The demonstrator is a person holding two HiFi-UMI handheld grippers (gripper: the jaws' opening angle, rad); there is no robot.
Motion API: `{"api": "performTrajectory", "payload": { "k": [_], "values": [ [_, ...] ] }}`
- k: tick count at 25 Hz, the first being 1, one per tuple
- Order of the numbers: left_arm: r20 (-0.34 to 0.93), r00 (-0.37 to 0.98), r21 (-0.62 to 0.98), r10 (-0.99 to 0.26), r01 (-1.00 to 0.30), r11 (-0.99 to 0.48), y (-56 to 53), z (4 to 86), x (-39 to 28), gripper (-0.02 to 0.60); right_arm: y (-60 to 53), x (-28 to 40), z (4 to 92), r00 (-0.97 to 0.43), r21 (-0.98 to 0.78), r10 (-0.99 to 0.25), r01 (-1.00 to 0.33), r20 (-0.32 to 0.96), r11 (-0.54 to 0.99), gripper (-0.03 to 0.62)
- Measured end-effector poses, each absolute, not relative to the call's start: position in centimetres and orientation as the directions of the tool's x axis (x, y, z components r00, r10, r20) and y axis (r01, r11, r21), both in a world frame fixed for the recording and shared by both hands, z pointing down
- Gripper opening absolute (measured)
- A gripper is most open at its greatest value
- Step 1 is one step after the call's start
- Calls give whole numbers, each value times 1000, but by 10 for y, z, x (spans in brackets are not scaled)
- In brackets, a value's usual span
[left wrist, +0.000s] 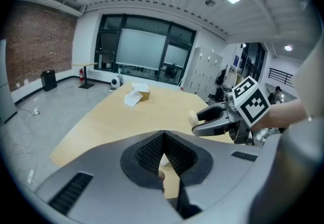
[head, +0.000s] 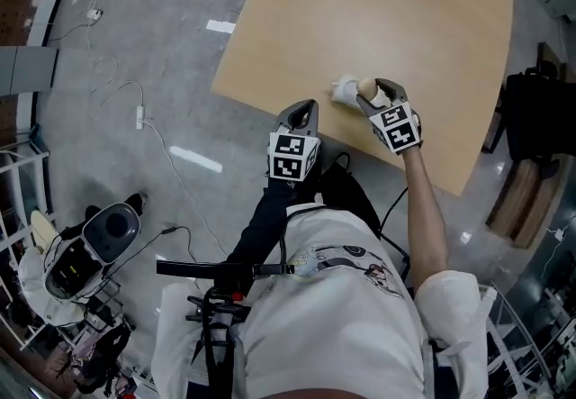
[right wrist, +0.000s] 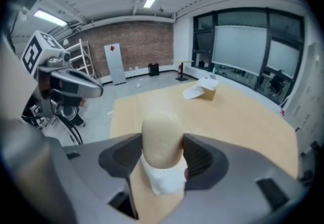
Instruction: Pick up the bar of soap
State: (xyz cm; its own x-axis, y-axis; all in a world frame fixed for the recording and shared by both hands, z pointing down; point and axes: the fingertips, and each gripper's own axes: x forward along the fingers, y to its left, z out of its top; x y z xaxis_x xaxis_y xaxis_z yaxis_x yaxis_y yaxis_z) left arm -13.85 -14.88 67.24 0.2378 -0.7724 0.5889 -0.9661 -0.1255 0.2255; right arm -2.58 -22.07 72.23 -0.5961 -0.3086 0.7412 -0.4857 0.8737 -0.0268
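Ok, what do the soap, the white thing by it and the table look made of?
The soap looks like a waxy solid, matte cream, with smooth rounded edges. The white thing is probably thin paper or tissue, since it looks crumpled and softly folded; I can't be sure. The table has a pale wood-look top, possibly laminate: even tone, smooth, little sheen.

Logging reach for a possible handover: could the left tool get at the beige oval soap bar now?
Probably yes: bare light wooden table lies between, and the soap bar juts past the right tool; but the left tool is shut.
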Motion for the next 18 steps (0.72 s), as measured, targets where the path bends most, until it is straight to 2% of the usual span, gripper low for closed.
{"api": "performTrajectory", "payload": {
  "k": [9, 18],
  "values": [
    [377, 290, 174, -880, -955, -240, -191, 578, -104, 5, -230, 25, 606, -570, 45, -621, -716, 539, 696, 259],
    [148, 375, 73, -915, -927, -368, -210, 475, -56, 5, -221, 78, 484, -480, 66, -831, -854, 279, 516, 258]
  ]
}}
